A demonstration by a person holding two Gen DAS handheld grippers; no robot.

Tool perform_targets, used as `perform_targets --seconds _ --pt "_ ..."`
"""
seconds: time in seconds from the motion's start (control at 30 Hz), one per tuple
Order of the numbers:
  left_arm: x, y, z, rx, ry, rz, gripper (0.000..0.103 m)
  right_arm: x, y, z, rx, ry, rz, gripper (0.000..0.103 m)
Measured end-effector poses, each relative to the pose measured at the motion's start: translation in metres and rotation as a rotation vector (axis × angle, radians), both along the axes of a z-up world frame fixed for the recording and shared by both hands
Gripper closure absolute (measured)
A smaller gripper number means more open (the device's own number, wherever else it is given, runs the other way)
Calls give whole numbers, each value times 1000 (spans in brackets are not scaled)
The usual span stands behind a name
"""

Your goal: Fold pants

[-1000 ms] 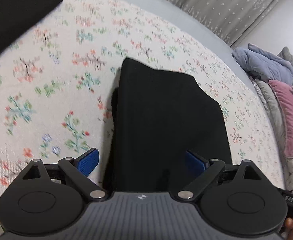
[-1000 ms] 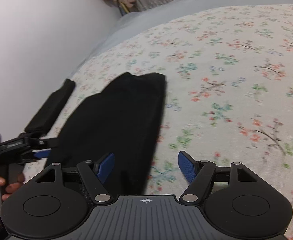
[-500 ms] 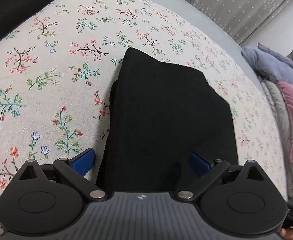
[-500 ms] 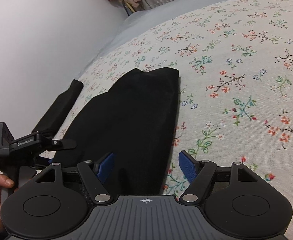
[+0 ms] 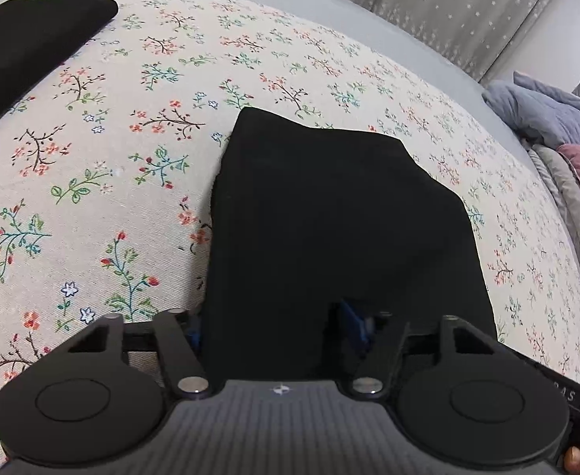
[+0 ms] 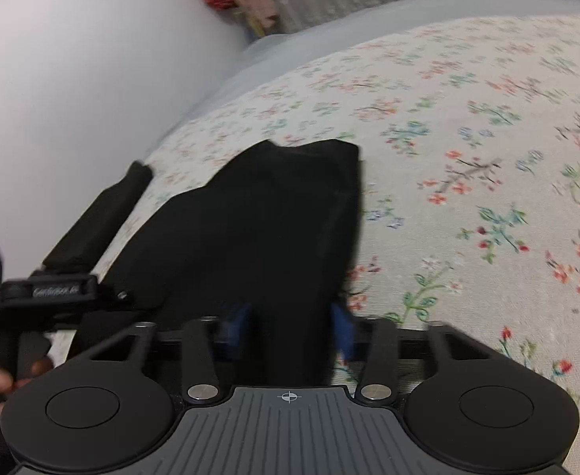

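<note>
The black pants (image 5: 329, 213) lie folded on the floral bedspread (image 5: 92, 166). My left gripper (image 5: 278, 326) is at their near edge, and its blue pads have closed in on the cloth between them. In the right wrist view the same pants (image 6: 258, 229) run away from me. My right gripper (image 6: 288, 328) is also at the near edge, with its blue pads drawn in on a fold of cloth. The left gripper (image 6: 64, 289) shows at the left of that view.
Another folded black garment (image 5: 25, 39) lies at the far left of the bed, also in the right wrist view (image 6: 100, 213). Blue and pink bedding (image 5: 559, 118) is piled at the right. A white wall (image 6: 72, 79) runs along the bed's left side.
Both grippers have moved onto the near edge of the pants and narrowed from wide open to gripping the cloth.
</note>
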State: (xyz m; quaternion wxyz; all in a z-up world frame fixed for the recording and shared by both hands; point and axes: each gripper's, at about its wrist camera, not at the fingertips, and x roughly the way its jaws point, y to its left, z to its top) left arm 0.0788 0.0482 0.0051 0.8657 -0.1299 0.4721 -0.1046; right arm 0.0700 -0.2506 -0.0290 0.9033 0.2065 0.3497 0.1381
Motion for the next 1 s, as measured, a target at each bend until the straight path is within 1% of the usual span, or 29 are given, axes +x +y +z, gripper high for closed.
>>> perform_targets --seconds 0.03,0.07,0.13,0.17,0.23,0.33,0.43,0.6,0.83,0.93,1.0 --pt "-1 0 1 1 -7 -4 48 1 -2 -1 9 8 -14 75" --pt "-2 -1 2 7 -14 -4 50 2 -3 -1 15 13 -23 77" --pt "-5 -2 4 11 -32 5 57 2 -2 0 -5 16 -32 84" --pt "-6 -2 4 11 -37 8 59 2 1 2 -27 13 -32 86" --pt "-6 -3 7 -3 -42 16 67 0 9 9 -86 -1 -26 90" --pt "-8 -3 12 -31 -53 20 76 -3 17 17 -162 -28 -15 93" --pt "-12 -13 19 -32 -83 6 79 -6 22 28 -234 -74 2 95" --pt "-9 -39 31 -53 -126 -28 80 -13 20 50 -354 -158 10 96" --pt "4 -94 59 -74 -212 -80 80 -14 -19 77 -393 -224 -60 96" --pt "11 -123 67 -70 -239 -112 80 -14 -45 85 -384 -238 -114 96" --pt "18 -141 67 -60 -252 -132 80 -12 -65 88 -362 -234 -154 96"
